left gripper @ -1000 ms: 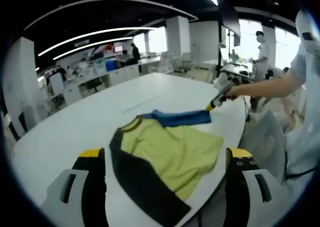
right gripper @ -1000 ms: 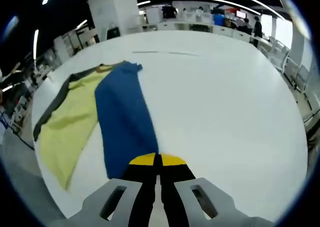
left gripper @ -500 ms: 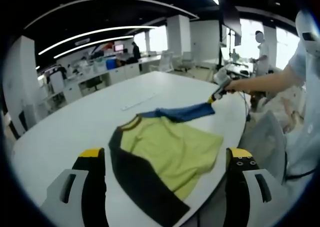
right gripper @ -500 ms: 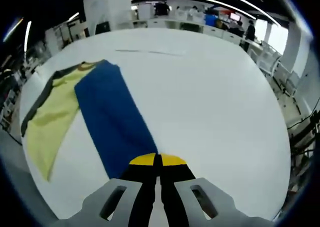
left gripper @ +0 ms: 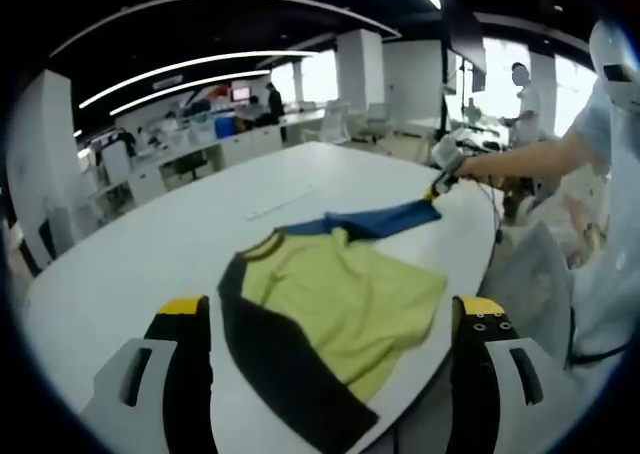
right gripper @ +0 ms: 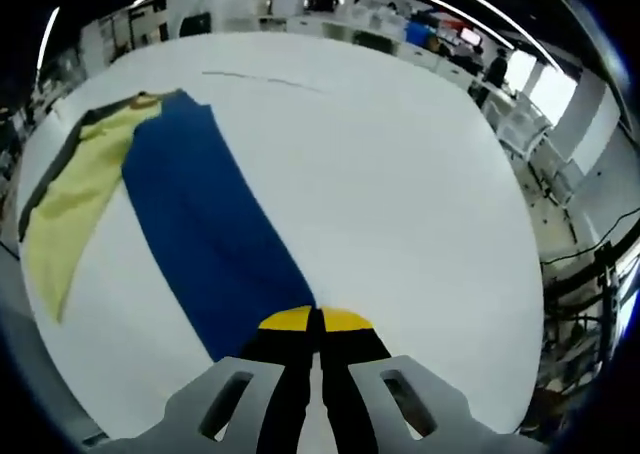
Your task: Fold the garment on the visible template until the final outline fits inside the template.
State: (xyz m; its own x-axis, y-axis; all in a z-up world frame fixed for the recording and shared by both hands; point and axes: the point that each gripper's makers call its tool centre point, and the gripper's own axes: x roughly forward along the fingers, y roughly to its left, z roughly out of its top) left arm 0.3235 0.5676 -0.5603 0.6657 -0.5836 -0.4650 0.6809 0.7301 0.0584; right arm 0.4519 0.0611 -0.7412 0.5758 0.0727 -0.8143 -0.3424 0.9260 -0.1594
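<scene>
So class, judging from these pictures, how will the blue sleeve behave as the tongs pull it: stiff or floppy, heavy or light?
Probably floppy: the sleeve stretches into a long flat band from the right tongs, which are shut on its end. Likely light, since that one pinch carries it. The shirt may drag or wrinkle on the table, as its yellow body already shows soft creases.

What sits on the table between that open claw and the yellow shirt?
Nothing: in the left gripper view, bare white table lies between the open left claw and the shirt.

No legible text, labels, brands or numbers — none on any surface.
</scene>
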